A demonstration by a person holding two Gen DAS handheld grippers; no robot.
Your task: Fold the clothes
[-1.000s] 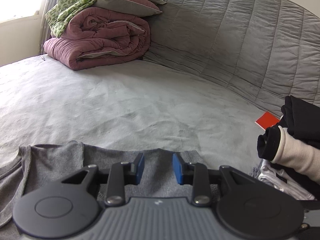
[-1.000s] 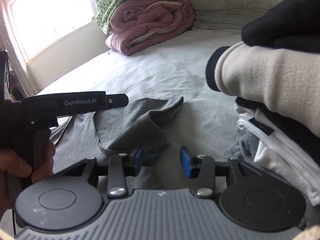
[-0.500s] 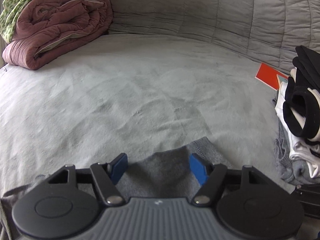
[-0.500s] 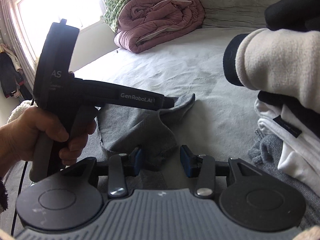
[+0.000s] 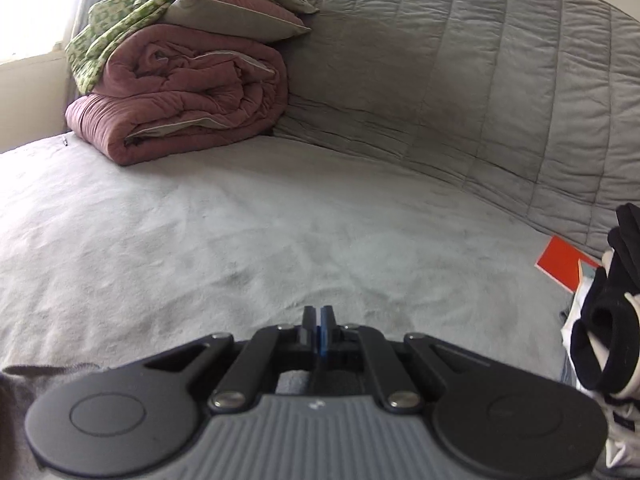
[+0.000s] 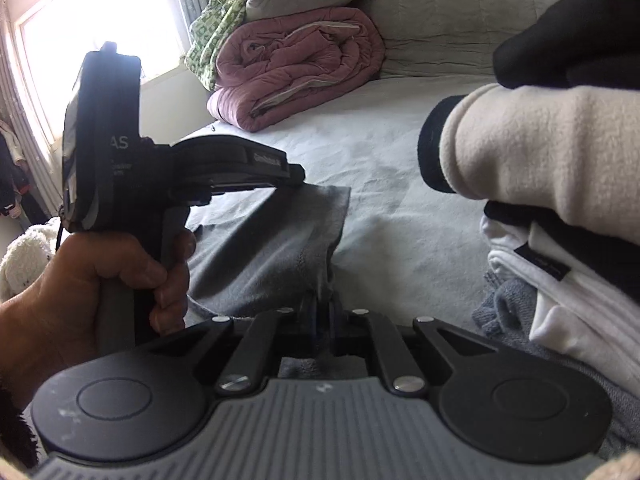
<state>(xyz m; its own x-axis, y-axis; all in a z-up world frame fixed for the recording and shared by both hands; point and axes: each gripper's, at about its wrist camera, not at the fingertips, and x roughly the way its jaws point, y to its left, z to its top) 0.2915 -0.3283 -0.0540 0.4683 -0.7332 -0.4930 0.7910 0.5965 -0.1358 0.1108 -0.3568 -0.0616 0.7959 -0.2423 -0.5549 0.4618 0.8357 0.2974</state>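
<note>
Currently we list both grippers clenched on one grey garment [image 6: 264, 248]: right gripper [image 6: 322, 312] pinching its near edge, left gripper [image 6: 294, 174] its far corner, cloth stretched lengthwise between our jaws on the bed [image 5: 240, 240].

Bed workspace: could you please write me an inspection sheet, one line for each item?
Surface: grey bed cover, lightly creased.
Job's things: grey garment stretched between both grippers; clothes pile at the right.
Clutter: orange card beside the pile.
Grippers: left gripper and right gripper have just closed; both appear shut on the grey garment.
Cables: nothing seen.
Surroundings: folded pink duvet under a pillow and green cloth; quilted headboard; bright window; white plush toy.
</note>
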